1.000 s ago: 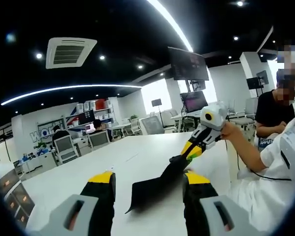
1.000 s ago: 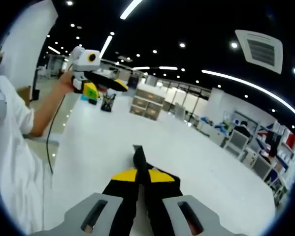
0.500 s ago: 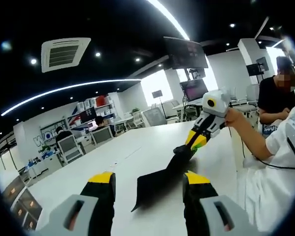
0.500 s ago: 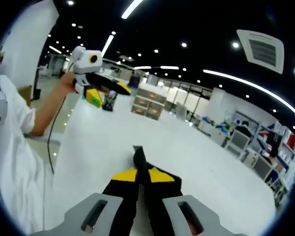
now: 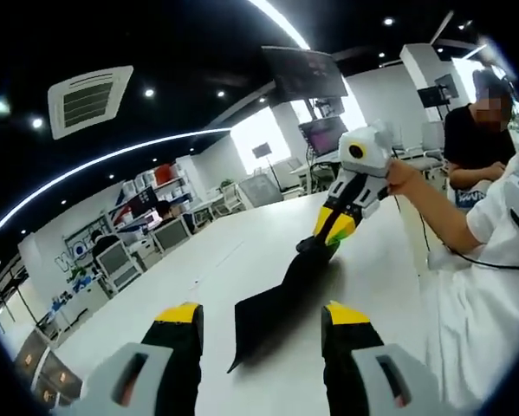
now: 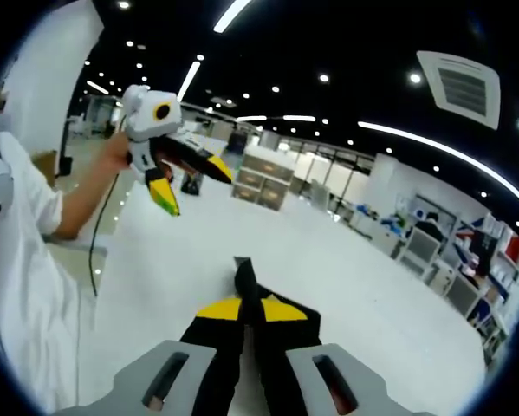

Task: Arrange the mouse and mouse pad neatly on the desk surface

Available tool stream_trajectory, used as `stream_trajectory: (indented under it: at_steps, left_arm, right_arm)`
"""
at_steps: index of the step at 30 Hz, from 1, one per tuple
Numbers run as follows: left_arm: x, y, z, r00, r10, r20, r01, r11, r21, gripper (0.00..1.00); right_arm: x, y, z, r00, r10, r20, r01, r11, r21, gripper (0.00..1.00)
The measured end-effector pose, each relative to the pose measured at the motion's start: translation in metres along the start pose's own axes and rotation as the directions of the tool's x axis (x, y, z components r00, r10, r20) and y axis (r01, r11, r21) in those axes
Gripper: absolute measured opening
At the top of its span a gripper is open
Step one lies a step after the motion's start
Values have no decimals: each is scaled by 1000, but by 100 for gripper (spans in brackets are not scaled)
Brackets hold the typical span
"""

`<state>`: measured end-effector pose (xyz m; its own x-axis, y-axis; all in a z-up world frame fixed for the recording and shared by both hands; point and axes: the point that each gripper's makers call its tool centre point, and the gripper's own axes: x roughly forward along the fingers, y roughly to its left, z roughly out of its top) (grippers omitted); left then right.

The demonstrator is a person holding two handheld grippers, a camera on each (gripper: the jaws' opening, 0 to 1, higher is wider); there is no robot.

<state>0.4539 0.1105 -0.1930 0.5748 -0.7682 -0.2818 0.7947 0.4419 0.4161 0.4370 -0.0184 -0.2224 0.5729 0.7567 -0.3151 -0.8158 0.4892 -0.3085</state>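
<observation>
The mouse pad [image 5: 272, 316] hangs in the air above the white desk [image 5: 155, 299], a dark floppy sheet pinched at one edge so that the rest droops toward the surface; held that way, it looks ready to be carried or laid flat wherever it belongs. No mouse can be made out from here. The right gripper [image 5: 326, 239] has its yellow-tipped jaws closed tight on the pad's far edge, and in the right gripper view the same jaws [image 6: 252, 303] are pressed together with a thin black strip of pad sticking up between them. The left gripper [image 5: 261, 316] stands wide open, its two jaws either side of the hanging pad and gripping nothing; seen from the right gripper view [image 6: 183, 169] it is spread in the air.
</observation>
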Motion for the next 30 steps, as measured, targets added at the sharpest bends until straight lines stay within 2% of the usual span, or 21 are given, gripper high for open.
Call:
stream_trajectory:
  at_steps: [7,16,20,30]
  left_arm:
    - [11,-1,-14,999,-2,-54,3,999,34,55]
    - [19,10,-33,994,30,-101,-21,995,95,55]
    - [21,17,-51,984,54,-168,-31,990,135,53]
    - [25,24,-68,976,62,-210,-30,988,152,49]
  right_arm:
    - [0,0,0,1000,0,0,0,1000,1,6]
    - [0,-1,0,1000,1,1,-1,1000,1,6]
    - [0,-1,0,1000,1,-1,-1,1000,0,6]
    - [0,0,0,1000,3,-1,-3,1000,0,6]
